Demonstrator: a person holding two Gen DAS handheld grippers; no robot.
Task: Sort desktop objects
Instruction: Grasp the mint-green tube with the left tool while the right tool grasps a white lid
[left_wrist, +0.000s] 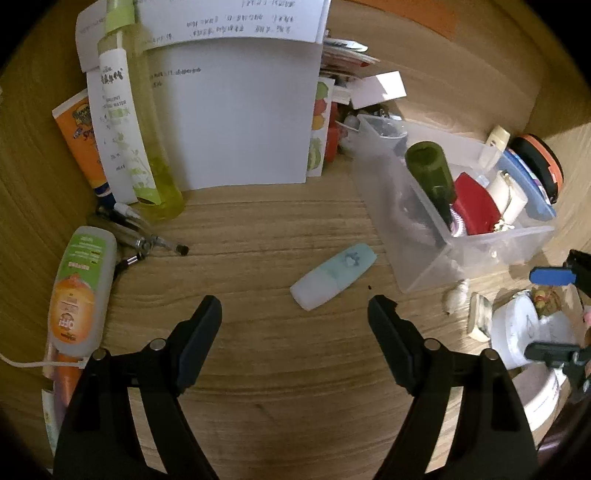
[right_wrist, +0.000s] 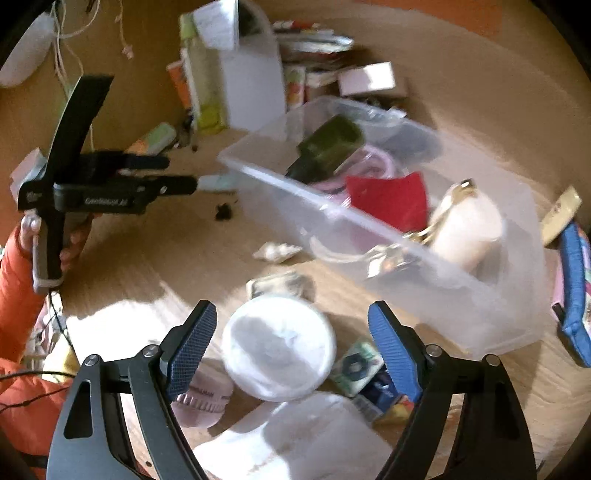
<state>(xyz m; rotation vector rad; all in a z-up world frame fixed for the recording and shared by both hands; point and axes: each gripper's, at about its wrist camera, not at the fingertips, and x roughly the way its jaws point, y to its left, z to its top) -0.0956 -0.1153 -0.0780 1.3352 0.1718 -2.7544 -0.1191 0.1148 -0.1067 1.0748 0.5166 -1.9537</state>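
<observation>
Clutter is lying on every side of the wooden desk (left_wrist: 258, 369), and we are holding both grippers spread wide and empty above it. We are aiming the left gripper (left_wrist: 294, 308) at the pale blue highlighter (left_wrist: 333, 276), which is lying on bare wood just ahead of its fingers, beside the clear plastic bin (left_wrist: 424, 258); the wide spread looks meant to let the fingers straddle it. We are hovering the right gripper (right_wrist: 291, 314) over the round white lid (right_wrist: 279, 349), close beneath its blue pads (right_wrist: 192, 345) but apart from them, so this seems the next pick on that side.

The bin (right_wrist: 369, 229) is serving as our collecting box. It is already holding a dark green bottle (right_wrist: 327, 147) leaning against the wall, a red piece (right_wrist: 388, 199), a white roll (right_wrist: 465, 225) with a gold clip, and something pink underneath that we cannot identify. Bottles and papers (left_wrist: 236, 122) are lying well apart to the left, unsorted.
</observation>
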